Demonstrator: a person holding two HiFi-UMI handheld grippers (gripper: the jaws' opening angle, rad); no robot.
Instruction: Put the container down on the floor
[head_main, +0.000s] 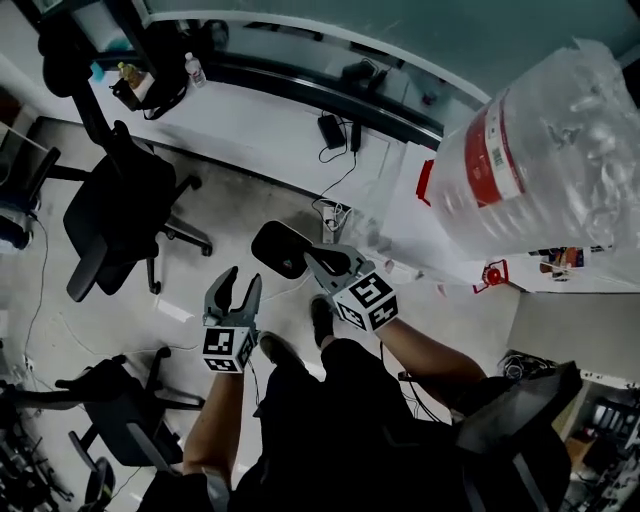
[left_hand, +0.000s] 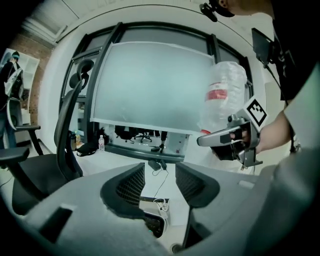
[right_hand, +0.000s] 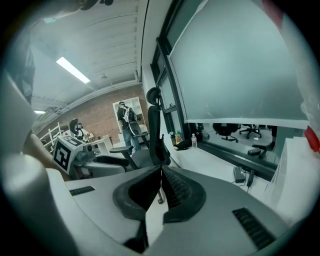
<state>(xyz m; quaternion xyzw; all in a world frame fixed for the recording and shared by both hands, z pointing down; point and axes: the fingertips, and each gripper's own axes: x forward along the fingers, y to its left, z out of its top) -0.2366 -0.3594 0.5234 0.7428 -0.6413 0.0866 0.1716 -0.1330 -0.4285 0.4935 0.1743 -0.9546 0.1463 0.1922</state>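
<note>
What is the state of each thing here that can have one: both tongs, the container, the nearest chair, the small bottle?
left tongs: open, nothing between them.
right tongs: shut, empty.
container: upright on a white surface, wrapped in clear plastic, not held.
office chair: upright, nobody sitting.
small bottle: upright on the window ledge.

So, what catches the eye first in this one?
The big clear plastic-wrapped container with a red label, at the head view's upper right, off the floor. The left tongs are open and empty, the right tongs shut on nothing; a black office chair stands at left.
</note>
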